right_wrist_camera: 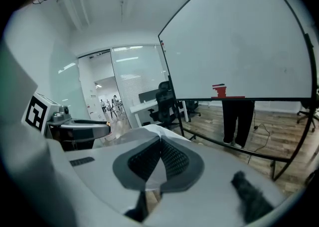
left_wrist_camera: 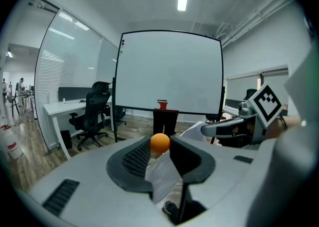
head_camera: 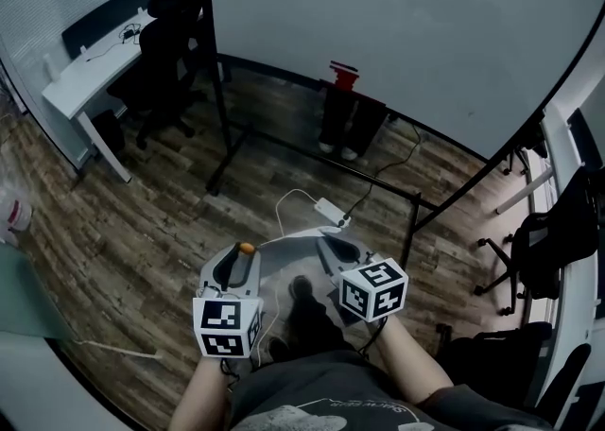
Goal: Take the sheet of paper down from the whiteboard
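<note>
The whiteboard (head_camera: 397, 32) ahead is bare, with a red item (head_camera: 343, 73) on its lower rail. The white sheet of paper (head_camera: 288, 240) hangs low in front of me, stretched between both grippers. My left gripper (head_camera: 244, 254) is shut on one edge of the sheet (left_wrist_camera: 162, 178) together with an orange ball (left_wrist_camera: 160, 143) at its jaw tips. My right gripper (head_camera: 340, 249) is shut on the other edge, and the paper (right_wrist_camera: 152, 169) shows between its ribbed pads (right_wrist_camera: 172, 159). Both grippers are well back from the board.
A person's legs (head_camera: 350, 122) stand behind the board. The black stand's floor bars (head_camera: 312, 150) run across the wood floor, with a power strip and cable (head_camera: 331, 212) near them. A white desk (head_camera: 85, 75) and an office chair (head_camera: 165, 51) are left; more chairs (head_camera: 553, 240) are right.
</note>
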